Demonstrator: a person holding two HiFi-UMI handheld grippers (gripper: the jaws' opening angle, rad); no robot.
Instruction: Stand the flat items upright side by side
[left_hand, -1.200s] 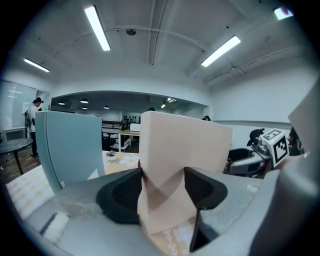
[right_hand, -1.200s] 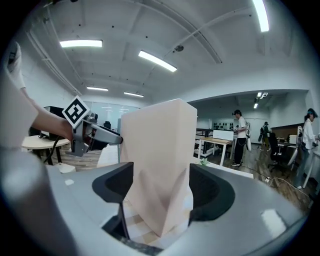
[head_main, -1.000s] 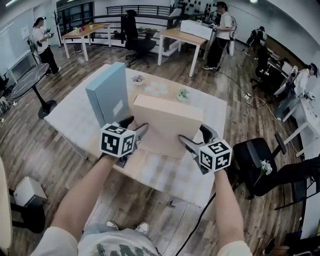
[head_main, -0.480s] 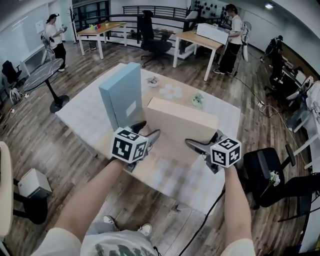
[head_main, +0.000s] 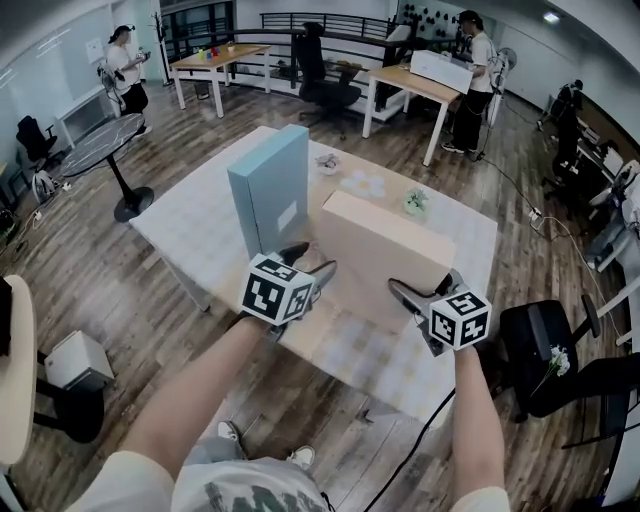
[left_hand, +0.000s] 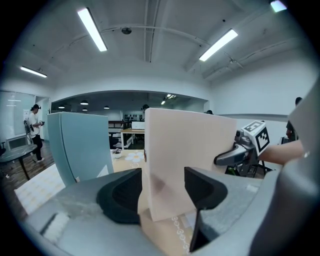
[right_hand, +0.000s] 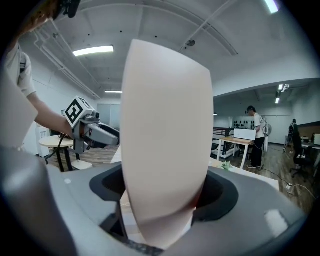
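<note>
In the head view the beige box (head_main: 385, 255) stood on edge on the table (head_main: 190, 235) near the upright blue box (head_main: 270, 195), with the left gripper (head_main: 312, 262) and right gripper (head_main: 425, 288) at its near ends. The left gripper view showed its jaws clamped on one end. In the right gripper view the jaws were closing on the other end, the box filling them. The box seemed to be in the settling step; the next move would call for steadying it, then a gentle release.

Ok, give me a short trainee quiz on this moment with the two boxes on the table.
1. True or false: the light blue flat box stands upright on the checked tablecloth.
2. The small potted plant sits: A) beyond the beige flat box, B) on the blue box, C) on the floor.
3. Which box stands between the left claw's jaws?
Key: 1 true; 2 A; 3 the beige box.
</note>
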